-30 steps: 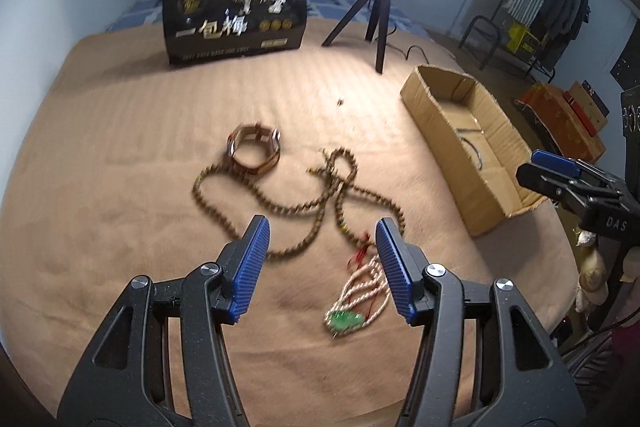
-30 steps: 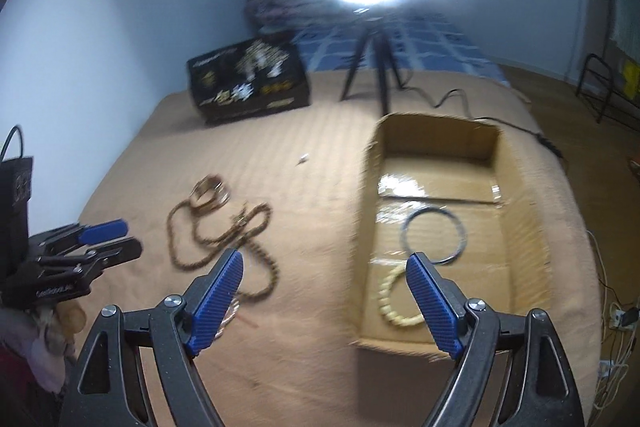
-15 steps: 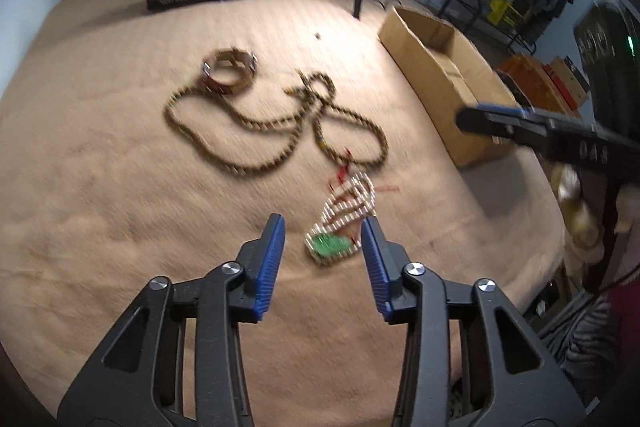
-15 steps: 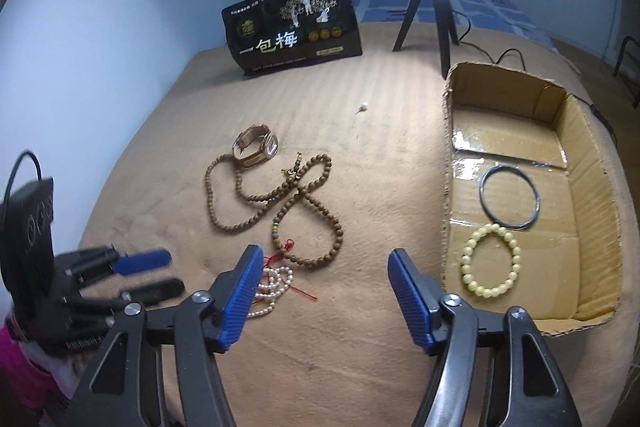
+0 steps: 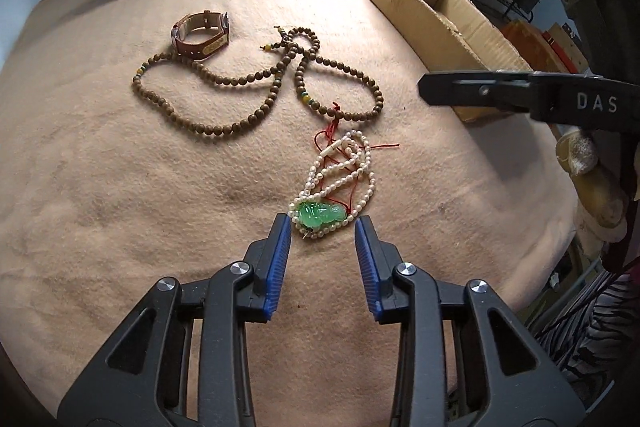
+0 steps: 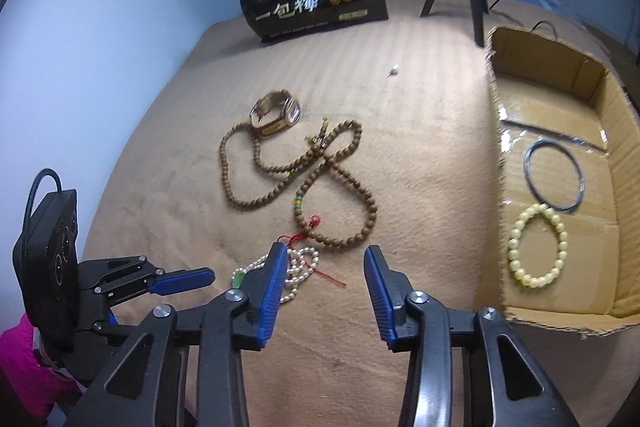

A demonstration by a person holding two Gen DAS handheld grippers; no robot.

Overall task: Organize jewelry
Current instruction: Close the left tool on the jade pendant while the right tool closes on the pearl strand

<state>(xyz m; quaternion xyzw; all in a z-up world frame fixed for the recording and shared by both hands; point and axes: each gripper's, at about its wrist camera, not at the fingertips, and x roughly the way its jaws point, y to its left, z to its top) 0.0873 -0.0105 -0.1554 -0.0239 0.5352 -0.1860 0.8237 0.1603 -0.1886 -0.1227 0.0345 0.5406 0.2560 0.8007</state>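
On the tan blanket [image 5: 120, 187], the open cardboard box [image 6: 616, 131] already holds a dark wire bangle [image 6: 554, 175] and a pale yellow bead bracelet [image 6: 536, 247]. The long brown wooden bead necklace [image 5: 240, 95] and brown leather watch [image 5: 202, 35] lie untouched. In the last second the left gripper [image 5: 322, 223] has dropped and narrowed, jaws part-open just short of the white pearl strand with green jade pendant [image 5: 320, 213], likely next for boxing; the right gripper [image 6: 325, 253] waits wide and empty.

Right gripper [image 6: 325, 255] open over tan blanket [image 6: 420, 155], pearl necklace [image 6: 298, 267] just beyond its left finger, wooden bead strand [image 6: 344, 183] mid-blanket, cardboard box [image 6: 624, 163] at right edge holding pale bead bracelet [image 6: 538, 247] and dark ring [image 6: 554, 175].
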